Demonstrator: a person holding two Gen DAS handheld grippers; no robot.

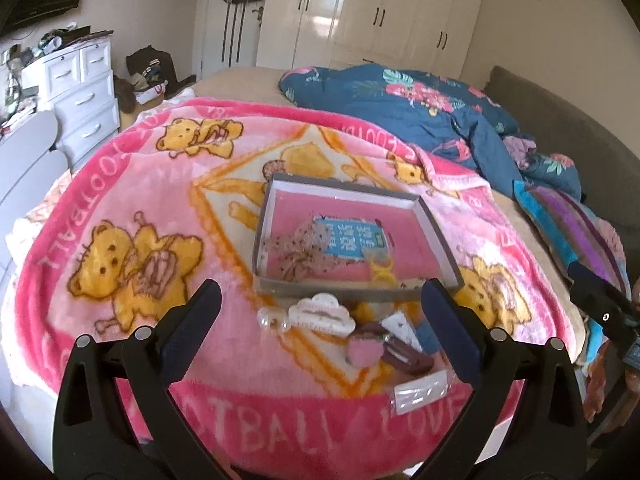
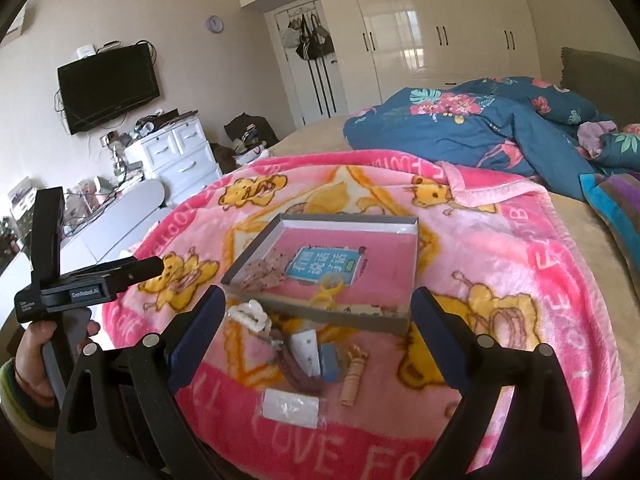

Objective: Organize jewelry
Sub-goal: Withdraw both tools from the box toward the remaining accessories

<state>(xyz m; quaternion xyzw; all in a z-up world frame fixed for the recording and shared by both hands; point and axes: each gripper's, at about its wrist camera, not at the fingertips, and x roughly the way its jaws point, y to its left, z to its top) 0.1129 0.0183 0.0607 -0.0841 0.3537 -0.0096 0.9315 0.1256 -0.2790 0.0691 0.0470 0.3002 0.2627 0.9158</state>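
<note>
A grey shallow box [image 1: 436, 232] [image 2: 256, 246] with a pink floor lies on the pink bear blanket. It holds a beaded piece [image 1: 298, 248], a blue card [image 1: 354, 240] and a yellow hair tie [image 1: 380, 270]. In front of the box lie a white claw clip [image 1: 322, 312] [image 2: 250, 314], a pearl piece [image 1: 274, 318], a pink and brown hair clip [image 1: 376, 350], a small clear bag [image 1: 420, 394] [image 2: 290, 402] and a tan band [image 2: 352, 376]. My left gripper [image 1: 322, 300] is open above these items. My right gripper [image 2: 318, 306] is open above them too.
The pink blanket [image 1: 132, 200] covers the bed's near end. A blue floral duvet [image 1: 420, 108] is bunched at the back right. A white drawer unit [image 1: 80, 92] and a wall TV [image 2: 108, 86] stand left. The other gripper's body shows at the edge of each view [image 2: 92, 284].
</note>
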